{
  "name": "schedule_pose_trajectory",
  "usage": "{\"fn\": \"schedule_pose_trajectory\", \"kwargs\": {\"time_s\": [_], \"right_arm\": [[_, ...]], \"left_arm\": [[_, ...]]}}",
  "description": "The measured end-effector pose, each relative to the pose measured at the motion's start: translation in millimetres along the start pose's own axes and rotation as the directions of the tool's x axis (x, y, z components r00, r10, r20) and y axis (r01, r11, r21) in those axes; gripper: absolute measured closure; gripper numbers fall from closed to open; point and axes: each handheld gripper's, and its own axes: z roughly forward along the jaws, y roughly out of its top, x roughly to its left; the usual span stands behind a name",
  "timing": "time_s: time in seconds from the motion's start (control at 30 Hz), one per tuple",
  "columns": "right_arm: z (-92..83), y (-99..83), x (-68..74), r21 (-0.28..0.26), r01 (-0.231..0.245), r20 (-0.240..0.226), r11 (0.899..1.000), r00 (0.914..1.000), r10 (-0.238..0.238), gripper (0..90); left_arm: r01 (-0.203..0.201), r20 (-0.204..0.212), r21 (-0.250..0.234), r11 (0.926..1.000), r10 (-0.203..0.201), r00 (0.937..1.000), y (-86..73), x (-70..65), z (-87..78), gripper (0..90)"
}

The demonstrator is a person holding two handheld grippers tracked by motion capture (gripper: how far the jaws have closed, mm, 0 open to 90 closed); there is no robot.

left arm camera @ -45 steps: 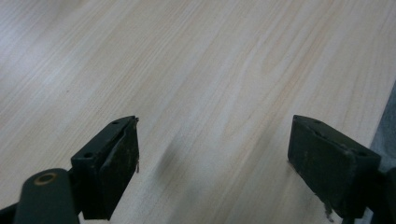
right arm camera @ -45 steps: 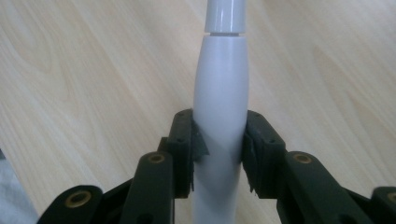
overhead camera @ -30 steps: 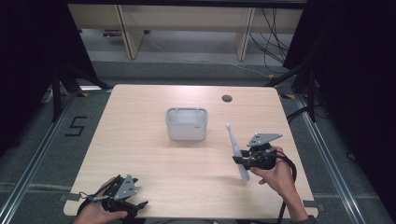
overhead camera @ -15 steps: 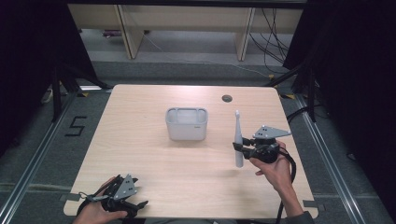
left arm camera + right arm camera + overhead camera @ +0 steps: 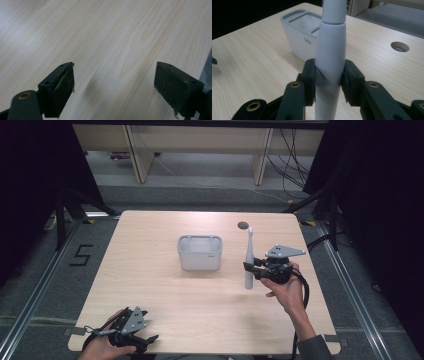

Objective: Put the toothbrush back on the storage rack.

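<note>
My right tongs [image 5: 251, 266] pinch the white toothbrush [image 5: 248, 257] upright beside the holder [image 5: 200, 253]; my left tongs [image 5: 113, 87] rest spread over the counter [image 5: 150, 285].

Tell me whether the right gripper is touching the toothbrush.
Touching. In the right gripper view, both fingers of the right gripper press against the toothbrush handle.

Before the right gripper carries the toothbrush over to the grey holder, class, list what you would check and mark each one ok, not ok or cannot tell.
1. Right gripper clamped on the toothbrush: ok.
2. Toothbrush roughly upright: ok.
3. Toothbrush lifted off the table: cannot tell.
4. Holder upright, compartments open at the top: ok.
5. Holder compartments empty: cannot tell.
6. Left gripper open, at the near table edge, away from the path: ok.
</note>
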Motion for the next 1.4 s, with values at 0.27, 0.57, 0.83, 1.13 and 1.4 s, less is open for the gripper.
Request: {"fn": "schedule_pose_trajectory", "kwargs": {"time_s": [0.27, 0.57, 0.83, 1.13, 1.4], "right_arm": [[12.4, 11.7, -6.0, -0.009, -0.018, -0.005, 1.0, 0.9998, 0.018, 67.0], [19.9, 26.9, -6.7, -0.016, -0.018, -0.012, 1.0, 0.9998, 0.018, 67.0], [28.0, 41.4, -6.1, -0.025, -0.027, -0.011, 0.999, 0.9996, 0.027, 67.0], [34.6, 53.7, -7.3, -0.031, -0.03, -0.016, 0.999, 0.9994, 0.03, 67.0], [37.1, 63.0, -10.0, -0.038, -0.025, -0.033, 0.999, 0.9992, 0.023, 67.0]], "left_arm": [[-0.001, -0.002, 0.002, 1.0, 0.001, 1.0, 0.2, 0.0, -0.1, 16.3], [-0.002, -0.004, 0.004, 1.0, 0.002, 1.0, 0.0, 0.0, 0.3, 16.3], [-0.001, 0.011, 0.0, 1.0, 0.001, 0.9999, 0.0, 0.3, 0.0, 16.3], [-0.002, -0.007, 0.002, 1.0, 0.002, 1.0, 0.1, -0.5, 0.1, 16.2], [0.0, 0.003, -0.002, 1.0, 0.0, 1.0, 0.2, -0.6, 0.0, 16.3]]}}
